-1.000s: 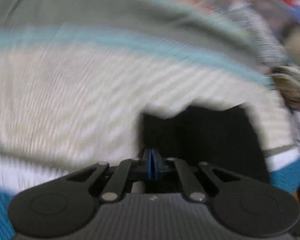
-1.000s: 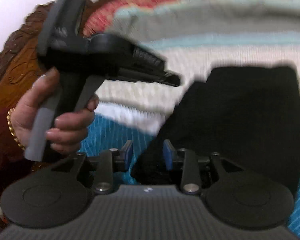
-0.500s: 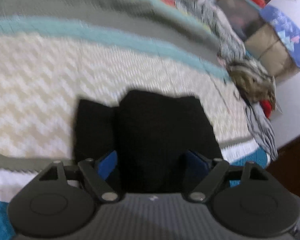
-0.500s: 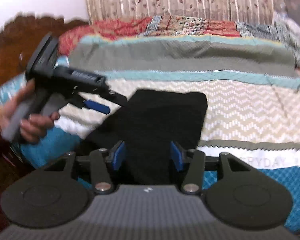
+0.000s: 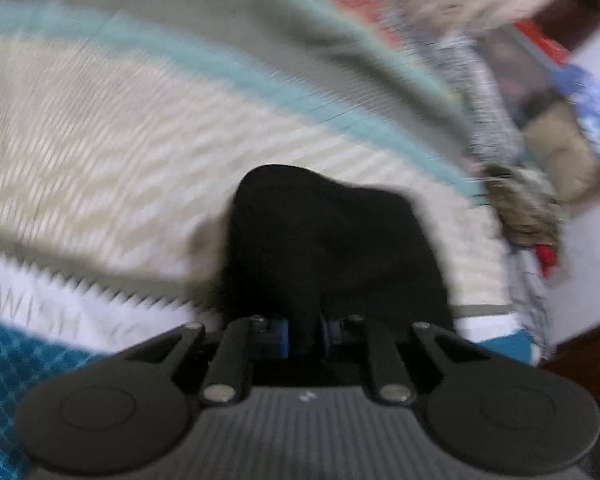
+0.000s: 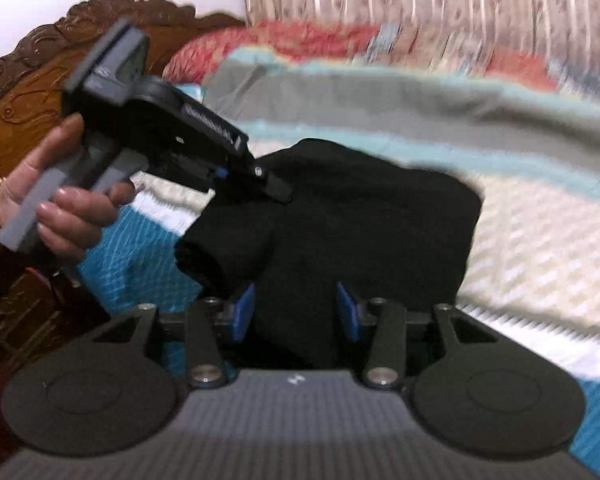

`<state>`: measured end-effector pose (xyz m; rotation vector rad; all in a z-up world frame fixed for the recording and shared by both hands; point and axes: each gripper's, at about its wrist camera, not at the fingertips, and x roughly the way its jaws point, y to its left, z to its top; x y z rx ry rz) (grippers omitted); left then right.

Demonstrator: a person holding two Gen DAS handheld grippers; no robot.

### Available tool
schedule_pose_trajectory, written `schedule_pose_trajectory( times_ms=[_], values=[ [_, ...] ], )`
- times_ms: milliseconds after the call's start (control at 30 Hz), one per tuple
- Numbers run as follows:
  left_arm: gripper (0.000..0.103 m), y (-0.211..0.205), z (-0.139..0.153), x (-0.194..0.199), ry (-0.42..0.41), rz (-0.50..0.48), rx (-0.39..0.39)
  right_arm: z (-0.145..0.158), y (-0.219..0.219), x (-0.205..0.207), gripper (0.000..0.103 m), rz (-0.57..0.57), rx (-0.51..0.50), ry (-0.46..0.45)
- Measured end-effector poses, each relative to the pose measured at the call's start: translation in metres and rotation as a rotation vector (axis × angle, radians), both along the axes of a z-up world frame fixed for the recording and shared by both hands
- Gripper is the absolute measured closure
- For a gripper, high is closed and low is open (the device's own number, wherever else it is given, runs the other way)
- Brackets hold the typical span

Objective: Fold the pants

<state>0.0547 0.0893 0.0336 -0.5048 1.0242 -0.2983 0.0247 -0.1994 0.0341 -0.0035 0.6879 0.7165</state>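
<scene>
Striped woven bedspread [image 6: 540,236] carries soft, bunched black pants [image 6: 360,216]. Left gripper [image 5: 304,338] has just been closing and pinches a fold between blue pads. Right gripper [image 6: 296,312], closing slightly, straddles cloth, pads apart.

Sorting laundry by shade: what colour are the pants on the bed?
Plain black pants, no visible pattern; clearest in the right wrist view.
</scene>
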Motion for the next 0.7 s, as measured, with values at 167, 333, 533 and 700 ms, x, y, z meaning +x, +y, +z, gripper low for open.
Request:
schedule_pose_trajectory(
  times_ms=[167, 333, 533, 700],
  values=[
    [0.079, -0.001, -0.04, 0.01, 0.048, 0.048, -0.025, -0.027, 0.012, 0.014, 0.055, 0.002, -0.023, 0.104],
    [0.043, 0.003, -0.008, -0.004, -0.013, 0.019, -0.046, 0.002, -0.003, 0.007, 0.055, 0.01, 0.045, 0.058],
    [0.041, 0.011, 0.001, -0.021, -0.01, 0.018, -0.062, 0.015, 0.014, 0.016, 0.055, 0.075, 0.112, 0.056],
    [0.041, 0.006, -0.021, -0.04, 0.041, 0.016, 0.04, -0.016, 0.054, 0.028, 0.053, 0.167, 0.039, 0.16]
  ],
)
